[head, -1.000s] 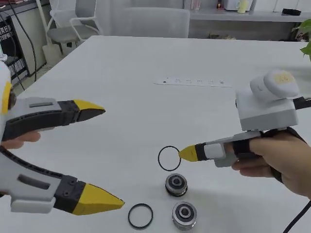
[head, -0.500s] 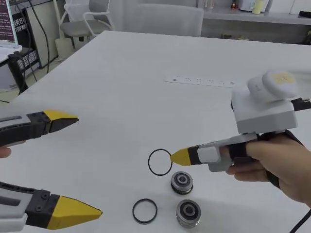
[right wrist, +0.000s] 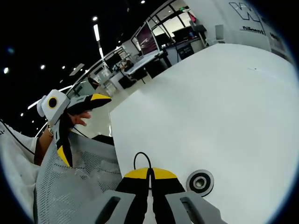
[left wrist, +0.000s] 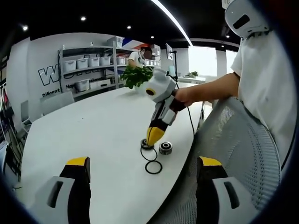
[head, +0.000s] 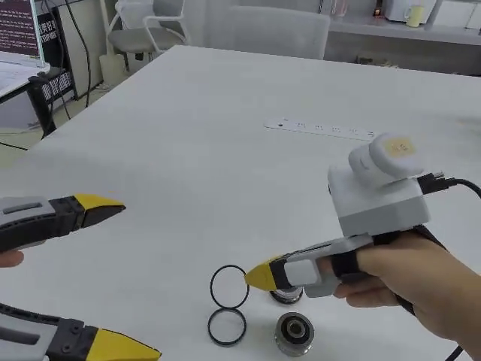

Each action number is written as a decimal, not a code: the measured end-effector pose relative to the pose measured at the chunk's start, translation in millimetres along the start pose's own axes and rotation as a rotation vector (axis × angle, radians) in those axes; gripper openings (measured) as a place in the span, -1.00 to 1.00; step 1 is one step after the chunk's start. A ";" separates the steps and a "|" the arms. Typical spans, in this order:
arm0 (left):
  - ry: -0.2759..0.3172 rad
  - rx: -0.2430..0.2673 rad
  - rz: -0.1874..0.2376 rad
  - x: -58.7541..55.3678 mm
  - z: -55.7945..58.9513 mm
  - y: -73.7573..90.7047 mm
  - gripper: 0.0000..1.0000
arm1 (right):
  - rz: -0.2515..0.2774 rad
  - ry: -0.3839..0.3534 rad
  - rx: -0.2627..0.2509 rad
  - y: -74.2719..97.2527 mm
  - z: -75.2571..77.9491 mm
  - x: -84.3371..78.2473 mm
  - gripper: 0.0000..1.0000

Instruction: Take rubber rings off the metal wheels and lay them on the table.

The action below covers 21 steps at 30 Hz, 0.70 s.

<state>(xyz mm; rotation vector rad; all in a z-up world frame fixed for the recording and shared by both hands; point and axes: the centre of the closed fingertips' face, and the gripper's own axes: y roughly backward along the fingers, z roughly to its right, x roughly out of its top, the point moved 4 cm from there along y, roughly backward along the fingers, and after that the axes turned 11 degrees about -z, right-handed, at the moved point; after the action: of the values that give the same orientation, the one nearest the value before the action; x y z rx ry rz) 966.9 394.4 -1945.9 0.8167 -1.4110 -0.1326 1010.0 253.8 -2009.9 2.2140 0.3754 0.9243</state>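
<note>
Rubber ring, first [head: 228, 286]: on the white table [head: 225, 150], its edge nipped at the tip of the right gripper [head: 252, 275], whose jaws are pressed together on it.
Rubber ring, second [head: 227, 326]: flat on the table, just beside the first, loose.
Metal wheel, bare [head: 293, 332]: upright axis, just beside the second ring.
Metal wheel, second [head: 284, 296]: partly hidden behind the right gripper.
Left gripper [head: 139, 278]: jaws wide apart, holding nothing, well apart from the rings.
Power strip [head: 323, 129]: far side of the table.
</note>
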 end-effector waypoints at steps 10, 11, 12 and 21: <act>0.012 -0.001 -0.008 -2.5 0.6 -2.8 0.87 | -0.061 0.002 -0.010 -10.4 2.4 -8.8 -1.00; 0.016 -0.001 -0.010 -3.4 0.6 -3.6 0.86 | -0.068 0.003 -0.014 -12.2 2.5 -9.6 -1.00; 0.022 0.003 -0.016 -5.0 0.1 -4.5 0.83 | -0.072 0.005 -0.015 -13.4 1.6 -10.4 -1.00; 0.011 0.011 -0.044 -9.0 0.8 -6.0 0.81 | -0.109 -0.003 -0.032 -19.2 5.3 -17.3 -1.00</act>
<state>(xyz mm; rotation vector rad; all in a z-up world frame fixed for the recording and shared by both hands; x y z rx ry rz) 966.6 394.5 -1956.7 0.8565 -1.3847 -0.1543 1001.6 256.2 -2034.8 2.1435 0.4717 0.8629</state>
